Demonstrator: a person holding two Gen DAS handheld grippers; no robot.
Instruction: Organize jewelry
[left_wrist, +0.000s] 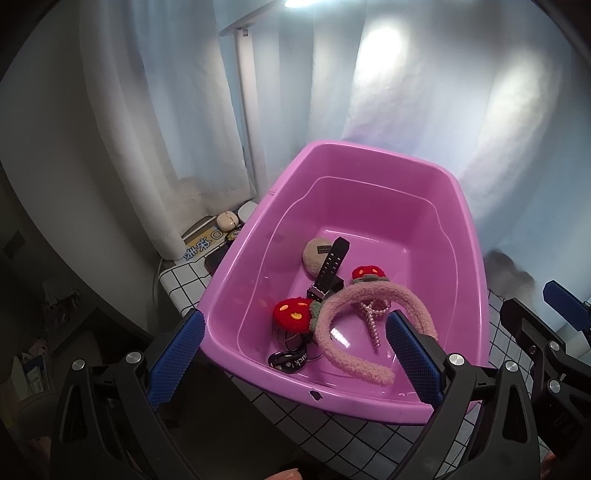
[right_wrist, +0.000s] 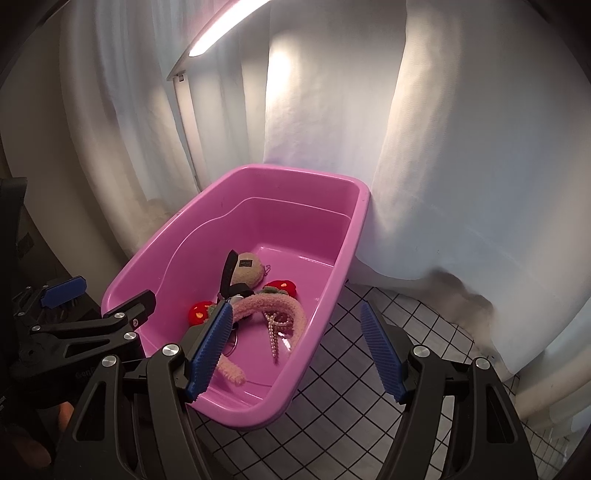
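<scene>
L gripper wide, R gripper wide – both empty (over pink tub); headband inside.

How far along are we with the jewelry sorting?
Done: nothing visibly sorted; the pink headband, pearl strand and black watch lie jumbled in the pink tub. In hand: nothing; left claw and right claw are open. Left: everything.

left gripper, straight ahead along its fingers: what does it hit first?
Most likely the pink fuzzy headband in the pink tub. The open left gripper points down over the tub's near rim, with the headband's arch centred between its fingers. Depth is unclear; the pearl strand lies beside it.
</scene>
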